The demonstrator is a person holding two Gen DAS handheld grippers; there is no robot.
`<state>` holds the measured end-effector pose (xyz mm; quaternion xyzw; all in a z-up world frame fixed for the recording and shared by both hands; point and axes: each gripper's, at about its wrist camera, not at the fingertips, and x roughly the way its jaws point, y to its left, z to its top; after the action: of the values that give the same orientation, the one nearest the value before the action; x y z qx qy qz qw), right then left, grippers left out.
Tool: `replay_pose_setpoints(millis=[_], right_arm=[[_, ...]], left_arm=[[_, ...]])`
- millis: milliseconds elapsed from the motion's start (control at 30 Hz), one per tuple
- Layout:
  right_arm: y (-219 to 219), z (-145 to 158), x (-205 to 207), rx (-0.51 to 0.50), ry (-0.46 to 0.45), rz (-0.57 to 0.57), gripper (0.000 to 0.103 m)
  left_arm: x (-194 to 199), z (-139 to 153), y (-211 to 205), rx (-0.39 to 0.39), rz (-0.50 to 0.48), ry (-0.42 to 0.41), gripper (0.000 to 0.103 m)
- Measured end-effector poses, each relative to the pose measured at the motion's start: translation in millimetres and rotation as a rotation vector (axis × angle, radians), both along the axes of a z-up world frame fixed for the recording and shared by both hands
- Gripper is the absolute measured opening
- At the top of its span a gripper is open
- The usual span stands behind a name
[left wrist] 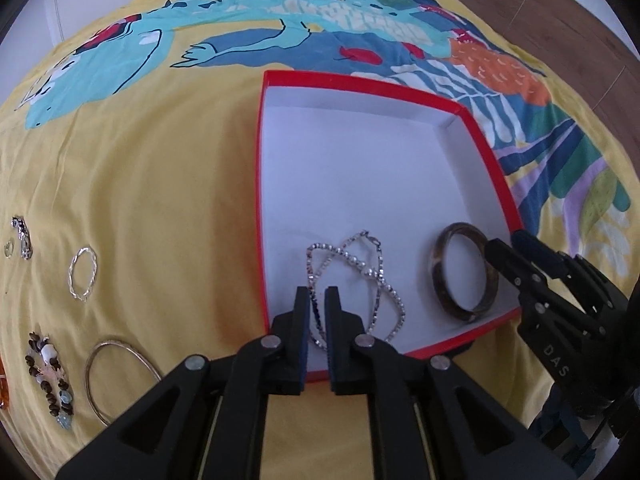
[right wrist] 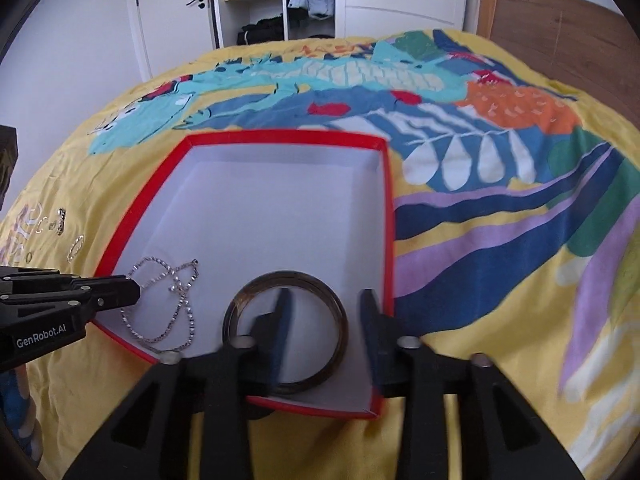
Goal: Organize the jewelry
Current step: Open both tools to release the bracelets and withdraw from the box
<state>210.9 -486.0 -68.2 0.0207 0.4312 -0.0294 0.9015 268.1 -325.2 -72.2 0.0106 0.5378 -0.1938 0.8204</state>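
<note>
A red box with a white inside [left wrist: 360,160] lies on the yellow bedspread; it also shows in the right wrist view [right wrist: 260,208]. In it lie a beaded silver chain [left wrist: 360,268] [right wrist: 168,304] and a dark brown bangle [left wrist: 464,272] [right wrist: 288,332]. My left gripper [left wrist: 318,296] is nearly shut with the chain's near end between its fingers, over the box's near left corner. My right gripper [right wrist: 326,304] is open, its left finger inside the bangle's ring and its right finger outside, at the box's near right corner.
On the bedspread left of the box lie a thin silver bangle [left wrist: 116,376], a twisted silver ring bracelet [left wrist: 82,274], a brown and white bead bracelet [left wrist: 50,376] and small earrings [left wrist: 22,238]. A wardrobe [right wrist: 280,0] and a wooden headboard [right wrist: 560,32] stand beyond the bed.
</note>
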Motion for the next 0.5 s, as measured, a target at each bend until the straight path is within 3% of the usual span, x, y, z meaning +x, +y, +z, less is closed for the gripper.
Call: replay_pose_setpoints(millis=[167, 500], right_arm=[[-9, 30, -19, -0.003, -0.040, -0.032, 0.041], [-18, 101, -100, 0.045, -0.111, -0.118, 0.042]], left_arm=[[-11, 23, 5, -0.018, -0.006, -0.024, 0.021], [-73, 102, 42, 0.001, -0.009, -0.140, 0.021]])
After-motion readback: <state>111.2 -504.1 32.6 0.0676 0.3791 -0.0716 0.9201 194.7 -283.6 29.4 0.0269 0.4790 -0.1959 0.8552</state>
